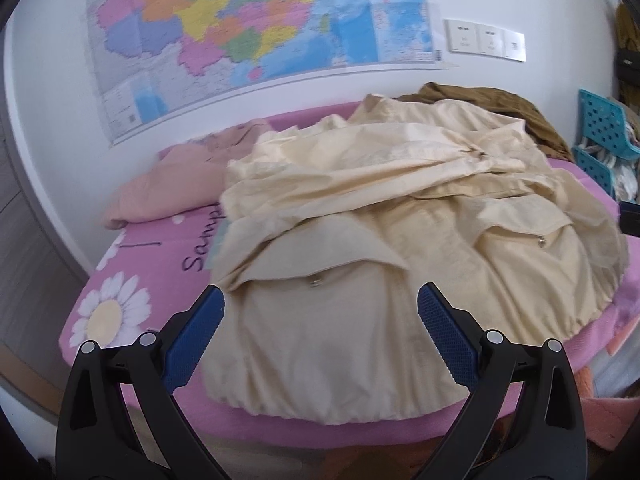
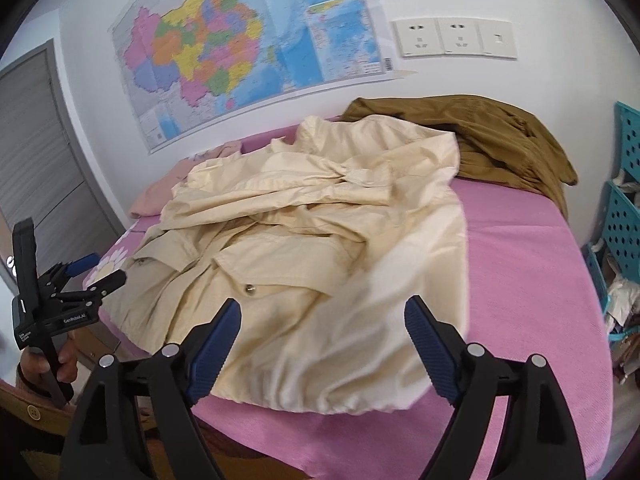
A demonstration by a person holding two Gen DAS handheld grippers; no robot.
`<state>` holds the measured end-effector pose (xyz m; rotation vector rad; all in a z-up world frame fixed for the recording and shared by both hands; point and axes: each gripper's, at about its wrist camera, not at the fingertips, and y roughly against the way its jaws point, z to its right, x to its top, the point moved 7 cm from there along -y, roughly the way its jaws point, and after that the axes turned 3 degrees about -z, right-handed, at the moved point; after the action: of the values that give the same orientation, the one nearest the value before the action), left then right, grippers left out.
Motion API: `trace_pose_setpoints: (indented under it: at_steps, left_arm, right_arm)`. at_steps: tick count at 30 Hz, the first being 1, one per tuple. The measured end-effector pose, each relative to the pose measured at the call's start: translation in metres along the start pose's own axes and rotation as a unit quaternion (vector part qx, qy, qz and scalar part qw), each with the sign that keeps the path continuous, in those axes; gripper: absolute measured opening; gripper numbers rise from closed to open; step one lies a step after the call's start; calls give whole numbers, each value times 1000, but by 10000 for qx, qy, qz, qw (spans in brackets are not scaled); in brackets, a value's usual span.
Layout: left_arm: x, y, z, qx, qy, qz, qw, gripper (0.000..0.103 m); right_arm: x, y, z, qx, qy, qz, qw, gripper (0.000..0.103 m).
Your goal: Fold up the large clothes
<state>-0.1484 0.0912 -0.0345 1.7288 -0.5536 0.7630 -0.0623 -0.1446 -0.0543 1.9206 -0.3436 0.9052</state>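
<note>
A large cream jacket (image 1: 380,220) lies rumpled on the pink flowered cover (image 1: 132,264), its gathered hem towards me and its flap pockets facing up. My left gripper (image 1: 320,292) hovers open over the hem's middle, with nothing between its blue pads. In the right wrist view the jacket (image 2: 312,220) fills the centre, and its near right corner is blurred. My right gripper (image 2: 323,303) stands open just above that hem and holds no cloth. The left gripper (image 2: 108,268) also shows at the far left edge, held by a hand.
A brown garment (image 2: 480,140) is bunched at the back right, touching the jacket's collar end. A pale pink garment (image 1: 168,188) lies at the back left. Teal perforated baskets (image 2: 624,216) stand to the right. A map (image 2: 240,48) and sockets hang on the wall; a grey door (image 2: 44,152) is left.
</note>
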Motion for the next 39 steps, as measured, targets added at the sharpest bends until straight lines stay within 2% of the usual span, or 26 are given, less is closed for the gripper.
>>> trace_pose_setpoints:
  at_steps: [5,19,22,30,33,36,38,39]
  left_arm:
    - [-4,-3,-16,216,92,-88,9997,96]
    - [-7,-5,-20,254,108,-140,9995,97]
    - [-9,-7,-28,257,187,-201,9993,97]
    - [-15,-17,-72,163,599,-356,9974,97]
    - [-24,-26,-85,-135,799,-558,9951,97]
    - [-33,-34,-89,-575,987,-692,9910,97]
    - [-39,-41,-85,-851,1022,-825,9877,97]
    - [-42,-43,-83,-1002,1054,-856,9857,97]
  right_arm:
    - [-1,4,19,-147,-166,-8,9998,84]
    - [-11,-8,52,-282,-485,-269,9981,95]
    - [-14,-14,61,-195,-622,-387,9971,96]
    - [-26,-31,69,428,-1046,-715,9910,97]
    - [-30,-37,64,776,-1081,-825,9877,97]
    - [-29,-39,60,902,-1033,-803,9873,98]
    - [-28,-39,58,1090,-1109,-791,9847,93]
    - [-28,-39,54,1367,-1160,-796,9806,85]
